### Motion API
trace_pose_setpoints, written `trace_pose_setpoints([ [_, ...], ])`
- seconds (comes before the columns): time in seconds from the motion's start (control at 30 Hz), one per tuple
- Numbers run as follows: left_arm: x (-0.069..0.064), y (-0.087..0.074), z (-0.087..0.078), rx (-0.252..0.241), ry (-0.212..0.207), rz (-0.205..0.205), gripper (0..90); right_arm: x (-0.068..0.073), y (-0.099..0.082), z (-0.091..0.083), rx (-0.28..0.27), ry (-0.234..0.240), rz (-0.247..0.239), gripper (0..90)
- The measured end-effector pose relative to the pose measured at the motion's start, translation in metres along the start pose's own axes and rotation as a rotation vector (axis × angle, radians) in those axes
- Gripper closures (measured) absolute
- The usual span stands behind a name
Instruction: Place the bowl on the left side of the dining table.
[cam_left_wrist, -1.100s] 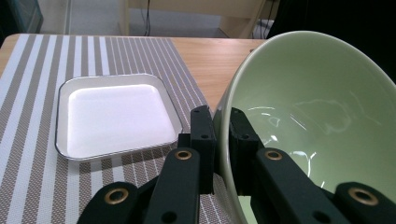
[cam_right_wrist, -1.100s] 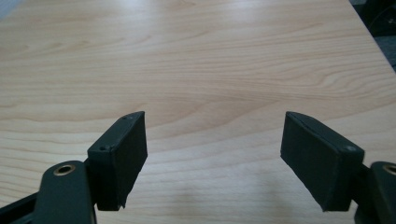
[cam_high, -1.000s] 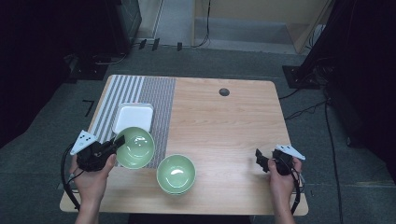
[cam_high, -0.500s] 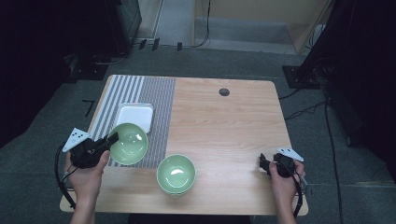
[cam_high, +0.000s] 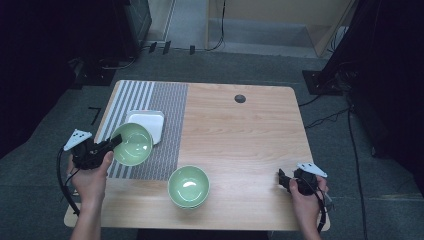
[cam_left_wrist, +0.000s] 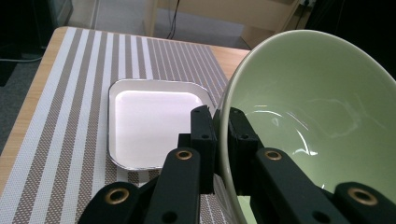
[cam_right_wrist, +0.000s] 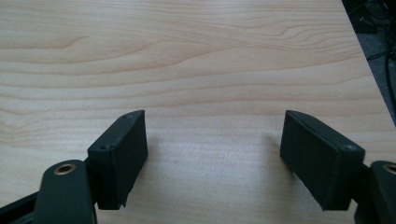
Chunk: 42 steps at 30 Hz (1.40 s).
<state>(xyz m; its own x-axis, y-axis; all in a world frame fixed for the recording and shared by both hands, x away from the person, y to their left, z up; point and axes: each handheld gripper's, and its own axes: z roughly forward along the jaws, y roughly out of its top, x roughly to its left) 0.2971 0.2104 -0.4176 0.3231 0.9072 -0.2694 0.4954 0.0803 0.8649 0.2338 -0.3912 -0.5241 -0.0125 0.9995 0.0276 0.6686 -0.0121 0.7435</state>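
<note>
Over the near left part of the striped mat (cam_high: 150, 130) my left gripper (cam_high: 114, 142) pinches the rim of a green bowl (cam_high: 132, 144); in the left gripper view its jaws are pressed together on the bowl's wall (cam_left_wrist: 308, 121), one pad inside and one outside. A second ago the bowl hung closer to the middle of the table (cam_high: 240, 140), beside the second green bowl (cam_high: 188, 186). Since then I have carried it left and a little away from me, so that it now overlaps the near edge of the white tray (cam_high: 150, 122) as seen from above. The bowl is tilted, its open side facing up and towards the right, and I cannot tell whether its base touches the mat or hangs just above it.

I read this as the move that brings the bowl to the tray: the sideways carry looks nearly finished, and what remains is to level the bowl, lower it and let go. The tilt is the risk here, since a thin rim grip could let it swing or slip as I set it down.

My right gripper (cam_high: 284, 179) rests low at the near right corner of the table, jaws spread with nothing between them, bare wood showing between its pads (cam_right_wrist: 119, 154). It has drawn back slightly towards me and waits well apart from both bowls, likely ready for the second one.
</note>
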Motion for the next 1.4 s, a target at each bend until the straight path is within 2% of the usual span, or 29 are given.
trace_pose_setpoints([
  [0.2,0.007,0.006,0.013,0.009,0.017,-0.014,84.1,0.000,-0.002,-0.002,0.000,0.010,-0.010,22.7],
  [0.53,0.027,0.021,0.043,0.028,0.043,-0.061,84.2,0.001,-0.002,-0.002,0.001,0.020,-0.016,21.9],
  [0.73,0.033,0.026,0.065,0.063,0.083,-0.058,84.1,0.001,-0.002,-0.002,0.001,0.023,-0.021,21.9],
  [0.83,0.036,0.026,0.074,0.070,0.092,-0.075,84.2,0.001,-0.002,-0.002,0.001,0.023,-0.021,21.8],
  [0.97,0.041,0.024,0.087,0.097,0.124,-0.093,84.2,0.001,-0.002,-0.002,0.003,0.025,-0.022,21.0],
  [1.0,0.043,0.023,0.093,0.118,0.139,-0.092,84.1,0.001,-0.001,-0.001,0.007,0.025,-0.021,18.1],
  [1.1,0.044,0.022,0.101,0.140,0.159,-0.090,84.1,0.001,-0.001,-0.001,0.013,0.024,-0.021,14.9],
  [1.4,0.045,0.022,0.115,0.183,0.203,-0.088,84.1,0.004,0.000,0.001,0.023,0.013,-0.012,10.1],
])
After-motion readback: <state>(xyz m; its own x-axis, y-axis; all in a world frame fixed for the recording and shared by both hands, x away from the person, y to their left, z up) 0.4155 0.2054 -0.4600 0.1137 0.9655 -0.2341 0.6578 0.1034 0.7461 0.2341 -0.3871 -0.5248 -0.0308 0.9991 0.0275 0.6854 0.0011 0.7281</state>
